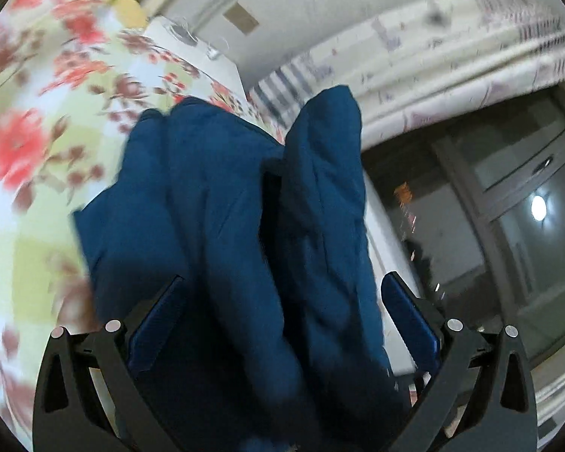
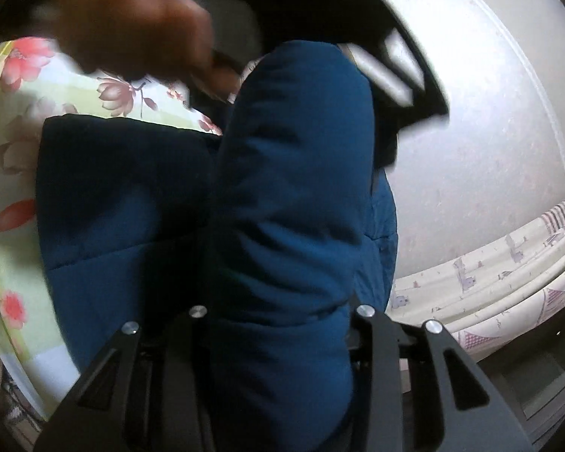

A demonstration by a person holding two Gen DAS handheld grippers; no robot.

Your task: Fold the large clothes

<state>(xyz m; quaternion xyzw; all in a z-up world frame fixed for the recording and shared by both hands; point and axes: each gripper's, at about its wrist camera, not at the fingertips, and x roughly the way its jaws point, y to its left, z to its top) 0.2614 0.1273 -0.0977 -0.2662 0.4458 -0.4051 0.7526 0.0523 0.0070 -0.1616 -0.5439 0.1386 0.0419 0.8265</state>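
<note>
Clearly a home bedroom, going by the floral bedsheet (image 1: 37, 150) spread over a bed, printed curtains (image 1: 452, 75) hanging beside a dark window (image 1: 508, 188), and plain pale walls (image 2: 471, 113) all round.

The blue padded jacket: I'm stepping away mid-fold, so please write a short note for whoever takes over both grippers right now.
Left gripper: fingers stand wide, a thick bunch of the blue padded jacket lies between them; firm grip not clear.
Right gripper: closed on a puffy fold of the same jacket.
Jacket is bunched and lifted over the floral bedsheet; a hand with the other gripper shows in the right wrist view.
Done: jacket picked up. Left: lay it flat, fold it neatly.
</note>
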